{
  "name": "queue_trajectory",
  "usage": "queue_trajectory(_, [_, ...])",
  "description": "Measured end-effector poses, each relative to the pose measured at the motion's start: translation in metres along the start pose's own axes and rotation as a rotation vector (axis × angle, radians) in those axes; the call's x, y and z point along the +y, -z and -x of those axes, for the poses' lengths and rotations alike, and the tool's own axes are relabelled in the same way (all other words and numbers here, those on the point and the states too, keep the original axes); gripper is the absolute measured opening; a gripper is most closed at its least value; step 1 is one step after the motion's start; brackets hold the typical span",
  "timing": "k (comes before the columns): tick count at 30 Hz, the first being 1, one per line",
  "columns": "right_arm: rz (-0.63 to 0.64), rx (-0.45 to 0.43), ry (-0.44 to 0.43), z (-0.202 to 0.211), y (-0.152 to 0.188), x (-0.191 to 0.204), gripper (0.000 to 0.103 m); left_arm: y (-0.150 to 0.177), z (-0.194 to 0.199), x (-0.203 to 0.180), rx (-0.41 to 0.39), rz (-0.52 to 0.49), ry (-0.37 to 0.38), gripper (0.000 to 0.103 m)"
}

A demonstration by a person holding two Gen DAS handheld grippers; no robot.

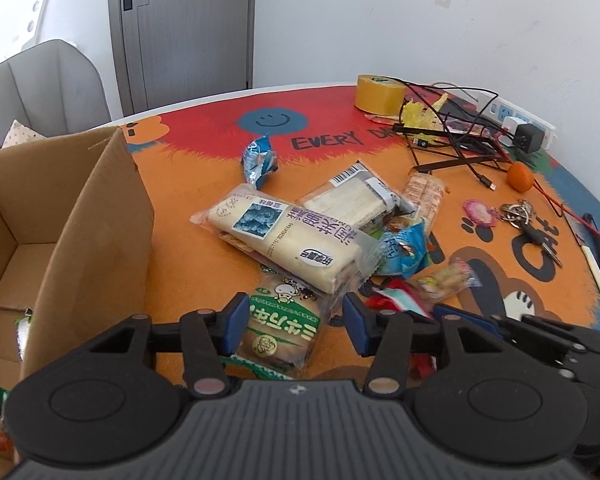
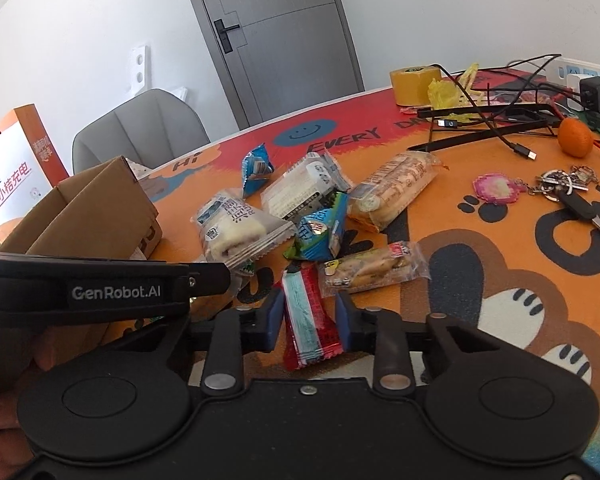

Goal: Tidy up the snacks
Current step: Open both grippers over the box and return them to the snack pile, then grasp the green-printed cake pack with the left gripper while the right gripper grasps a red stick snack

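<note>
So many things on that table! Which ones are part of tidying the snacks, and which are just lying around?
Part of the job: cardboard box, green packet, red packet, white cake packet, blue pouch.

Lying around: tape roll, orange, keys, cables.

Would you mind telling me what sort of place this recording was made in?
Probably a room in a home or small office: a round table with a cartoon mat, a grey padded chair and a grey door behind, and keys and a power strip among the snacks.
</note>
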State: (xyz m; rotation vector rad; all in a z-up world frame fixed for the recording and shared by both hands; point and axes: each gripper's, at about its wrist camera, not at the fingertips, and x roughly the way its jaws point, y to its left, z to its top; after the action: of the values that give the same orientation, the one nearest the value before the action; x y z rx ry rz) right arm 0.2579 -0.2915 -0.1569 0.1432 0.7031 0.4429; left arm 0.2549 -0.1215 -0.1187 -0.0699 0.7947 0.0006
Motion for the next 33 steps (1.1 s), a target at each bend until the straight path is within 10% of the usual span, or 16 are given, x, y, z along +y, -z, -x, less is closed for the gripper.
queue_trajectory(33, [0.004, -0.087, 0.081, 0.032, 0.007, 0.009, 0.022, 0.017, 0.033, 0.005, -0.051, 0.034, 0.043, 0.048])
